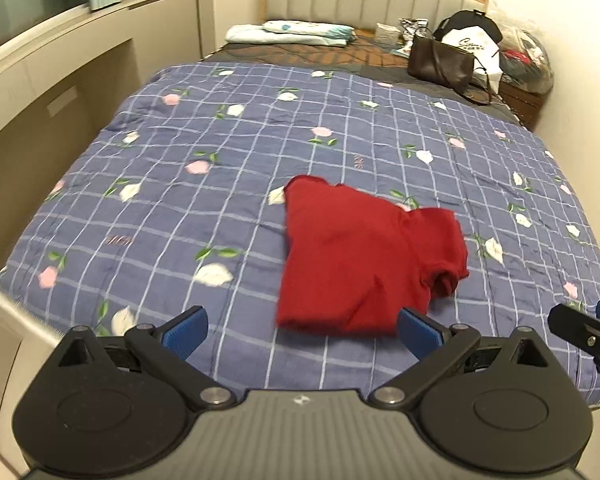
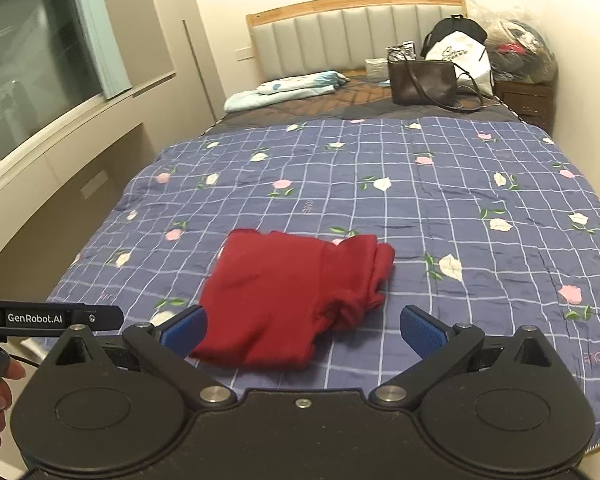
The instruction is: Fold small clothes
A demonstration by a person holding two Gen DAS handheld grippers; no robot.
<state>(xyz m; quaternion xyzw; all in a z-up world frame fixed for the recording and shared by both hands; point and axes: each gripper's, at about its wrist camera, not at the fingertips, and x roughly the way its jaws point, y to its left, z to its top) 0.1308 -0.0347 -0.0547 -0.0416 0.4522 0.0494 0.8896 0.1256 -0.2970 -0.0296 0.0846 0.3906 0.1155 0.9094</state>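
Shirt (image 1: 360, 256): red, already folded along its length, flat on the quilt (image 1: 180, 208) near the bed's foot edge. My left tool (image 1: 302, 326) is spread wide and empty; from it the shirt lies at 12 to 1 o'clock, hem nearest, just beyond the tips. My right tool (image 2: 303, 325), likewise wide and empty, has the shirt at 11 to 12. The long axis runs away from me, sleeves bunched at the right edge. Both sit about equally near, I judge.

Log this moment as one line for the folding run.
red shirt: folded, lying on quilt | left gripper: open, empty | right gripper: open, empty | both clear of shirt
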